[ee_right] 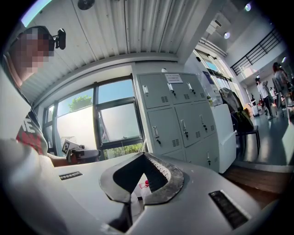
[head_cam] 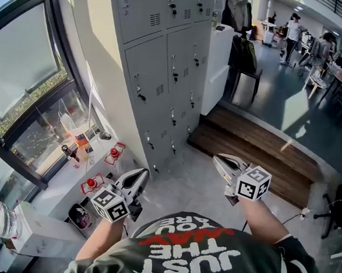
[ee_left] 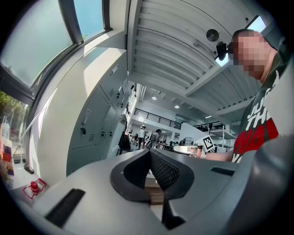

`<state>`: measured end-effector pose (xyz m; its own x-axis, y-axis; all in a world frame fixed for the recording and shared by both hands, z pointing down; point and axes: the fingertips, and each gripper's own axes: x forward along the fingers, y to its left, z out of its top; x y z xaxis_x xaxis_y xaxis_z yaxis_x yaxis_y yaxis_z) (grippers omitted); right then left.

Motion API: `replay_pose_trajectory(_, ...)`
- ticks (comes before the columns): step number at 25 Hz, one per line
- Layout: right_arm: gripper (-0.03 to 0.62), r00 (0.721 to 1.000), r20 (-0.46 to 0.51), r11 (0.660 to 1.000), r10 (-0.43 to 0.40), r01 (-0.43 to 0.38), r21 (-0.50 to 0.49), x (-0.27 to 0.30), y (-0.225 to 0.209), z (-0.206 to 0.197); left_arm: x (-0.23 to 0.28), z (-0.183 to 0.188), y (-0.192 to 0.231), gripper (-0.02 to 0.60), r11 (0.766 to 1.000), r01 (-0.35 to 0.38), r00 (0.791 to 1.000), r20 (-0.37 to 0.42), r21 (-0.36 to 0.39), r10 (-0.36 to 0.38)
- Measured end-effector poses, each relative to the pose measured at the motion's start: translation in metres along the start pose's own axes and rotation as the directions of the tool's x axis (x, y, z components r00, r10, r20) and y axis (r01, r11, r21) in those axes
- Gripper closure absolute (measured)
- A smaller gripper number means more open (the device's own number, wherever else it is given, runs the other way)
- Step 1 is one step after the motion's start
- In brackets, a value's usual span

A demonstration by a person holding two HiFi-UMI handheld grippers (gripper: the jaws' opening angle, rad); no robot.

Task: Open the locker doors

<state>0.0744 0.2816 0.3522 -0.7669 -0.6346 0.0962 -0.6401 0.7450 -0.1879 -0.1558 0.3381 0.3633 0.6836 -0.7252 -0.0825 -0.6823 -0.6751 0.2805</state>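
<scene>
Sunlit hall, grey lockers (head_cam: 163, 74) all closed, standing ahead and leftward; left tongs (head_cam: 142, 175) seemingly nearer than right tongs (head_cam: 217, 159); both pressed together, empty

Strong daylight comes from the window (head_cam: 23, 76) at left. The lockers (head_cam: 158, 68) are evenly lit and the floor (head_cam: 290, 106) shows glare patches. Both gripper views are heavy fisheye with black corners and a soft near foreground.
</scene>
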Motion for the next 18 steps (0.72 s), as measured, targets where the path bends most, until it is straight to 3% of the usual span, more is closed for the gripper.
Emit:
replay_pose_trajectory(11, 0.559, 0.998, -0.023, 0.998, 0.065, -0.064, 0.024, -0.044, -0.073, 0.01, 0.092, -0.017, -0.045, 0.58, 1.0, 0.008, 1.0, 0.002, 0.002, -0.008)
replay_pose_trajectory(18, 0.559, 0.991, -0.062, 0.993, 0.115, -0.114, 0.027, -0.048, -0.128, 0.005, 0.15, -0.041, -0.058, 0.58, 0.999, -0.004, 1.0, -0.021, -0.04, 0.004)
